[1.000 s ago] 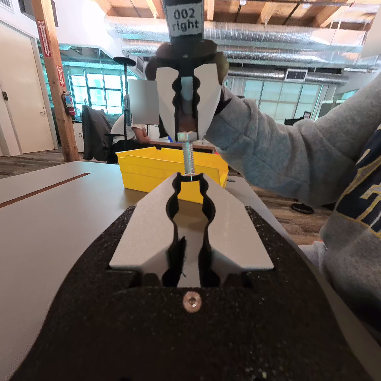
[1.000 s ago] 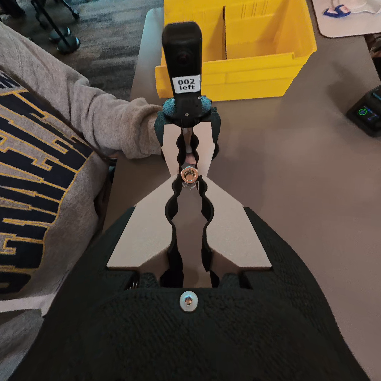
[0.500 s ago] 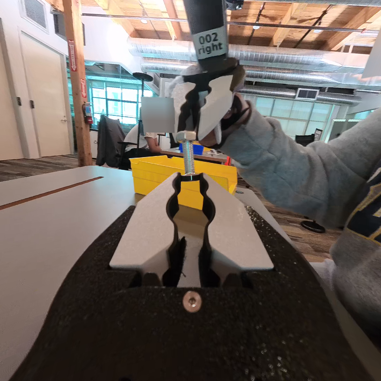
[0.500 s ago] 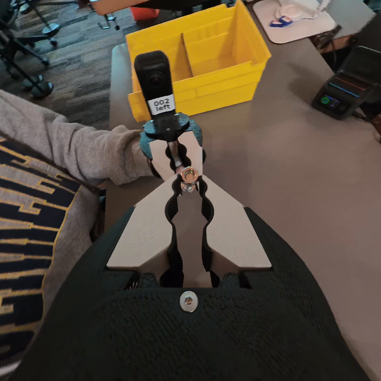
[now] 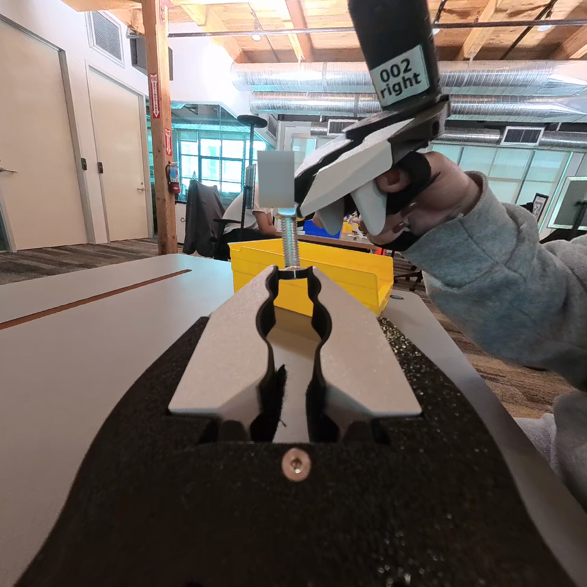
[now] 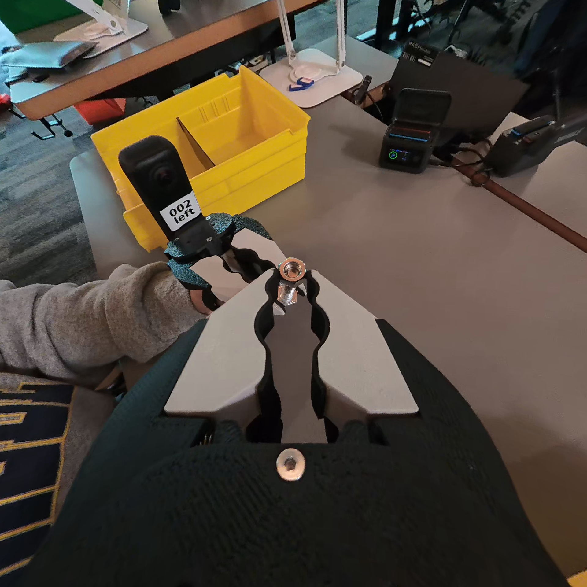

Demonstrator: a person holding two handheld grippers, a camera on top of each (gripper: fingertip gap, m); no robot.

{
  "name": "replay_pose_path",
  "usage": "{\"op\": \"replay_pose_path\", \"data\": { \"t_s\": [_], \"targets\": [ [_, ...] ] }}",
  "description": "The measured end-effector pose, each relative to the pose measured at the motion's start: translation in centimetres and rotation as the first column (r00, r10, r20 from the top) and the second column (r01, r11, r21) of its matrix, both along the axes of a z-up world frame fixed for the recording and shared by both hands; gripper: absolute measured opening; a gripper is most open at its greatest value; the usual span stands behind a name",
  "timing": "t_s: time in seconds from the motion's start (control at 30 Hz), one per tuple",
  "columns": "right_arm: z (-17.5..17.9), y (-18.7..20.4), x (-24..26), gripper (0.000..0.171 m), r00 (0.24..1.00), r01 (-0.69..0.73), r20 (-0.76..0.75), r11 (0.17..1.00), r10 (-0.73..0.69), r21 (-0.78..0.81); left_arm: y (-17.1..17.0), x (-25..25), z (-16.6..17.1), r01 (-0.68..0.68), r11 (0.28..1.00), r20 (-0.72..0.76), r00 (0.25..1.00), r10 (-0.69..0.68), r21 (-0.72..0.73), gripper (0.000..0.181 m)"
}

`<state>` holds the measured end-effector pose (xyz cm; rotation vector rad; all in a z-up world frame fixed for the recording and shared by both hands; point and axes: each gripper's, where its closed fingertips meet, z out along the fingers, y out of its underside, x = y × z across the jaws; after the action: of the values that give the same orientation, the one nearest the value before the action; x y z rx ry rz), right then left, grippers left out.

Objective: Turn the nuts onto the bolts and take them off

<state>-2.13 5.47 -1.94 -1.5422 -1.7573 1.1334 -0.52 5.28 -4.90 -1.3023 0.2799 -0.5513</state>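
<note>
Left tongs [image 5: 293, 275] pinch the bolt [image 5: 291, 244] by its head, low over the worktop [image 5: 95, 333], so the shank can't spin. Bolt stands upright, long axis vertical, threaded end up. Right tongs [image 6: 291, 275], from above, grip the nut [image 6: 291, 270] at the bolt's top, placed to turn it. Yellow bin [image 6: 254, 152] sits behind.

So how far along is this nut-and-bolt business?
Midway, by the look of it. The left tongs clamp the bolt at its bottom end, upright above the table. The right tongs grip the nut at the bolt's top. Whether it is going on or coming off, I cannot tell. The yellow bin looks empty.
</note>
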Motion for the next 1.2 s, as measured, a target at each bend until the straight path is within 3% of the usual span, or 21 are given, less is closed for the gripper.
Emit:
{"op": "replay_pose_path", "data": {
  "t_s": [0.17, 0.3, 0.4, 0.53, 0.73, 1.03, 1.2],
  "targets": [
    [0.0, 0.0, 0.1, 0.017, 1.0, -0.02, -0.01, 1.0, 0.02, -0.006, -0.1, 0.1, 0.1, 0.017, 1.0, 0.008, 1.0, -0.017, 0.006, 0.015],
    [0.2, -0.1, 0.1, 0.045, 0.995, -0.057, -0.079, 0.998, 0.058, 0.007, -0.5, 0.0, 0.7, 0.045, 0.999, 0.039, 0.998, -0.046, 0.029, 0.015],
    [1.7, -1.7, 0.6, 0.056, 0.948, -0.21, -0.247, 0.978, 0.202, -0.008, -1.5, 1.0, 1.3, 0.155, 0.986, 0.062, 0.985, -0.159, 0.057, 0.015],
    [2.8, -4.3, 2.5, 0.05, 0.84, -0.473, -0.356, 0.874, 0.409, -0.11, -3.3, 2.6, 2.3, 0.364, 0.925, 0.126, 0.918, -0.375, 0.107, 0.015],
    [3.0, -5.1, 3.1, 0.038, 0.77, -0.581, -0.407, 0.804, 0.491, -0.128, -4.3, 4.2, 2.3, 0.491, 0.865, 0.13, 0.856, -0.501, 0.105, 0.015],
    [2.5, -6.0, 3.3, 0.017, 0.733, -0.631, -0.403, 0.769, 0.548, -0.102, -4.9, 4.6, 2.5, 0.553, 0.825, 0.159, 0.809, -0.565, 0.121, 0.015],
    [2.3, -5.1, 2.5, 0.016, 0.775, -0.564, -0.419, 0.818, 0.473, -0.118, -4.1, 3.9, 2.3, 0.479, 0.871, 0.153, 0.858, -0.49, 0.107, 0.015]
  ]
}}
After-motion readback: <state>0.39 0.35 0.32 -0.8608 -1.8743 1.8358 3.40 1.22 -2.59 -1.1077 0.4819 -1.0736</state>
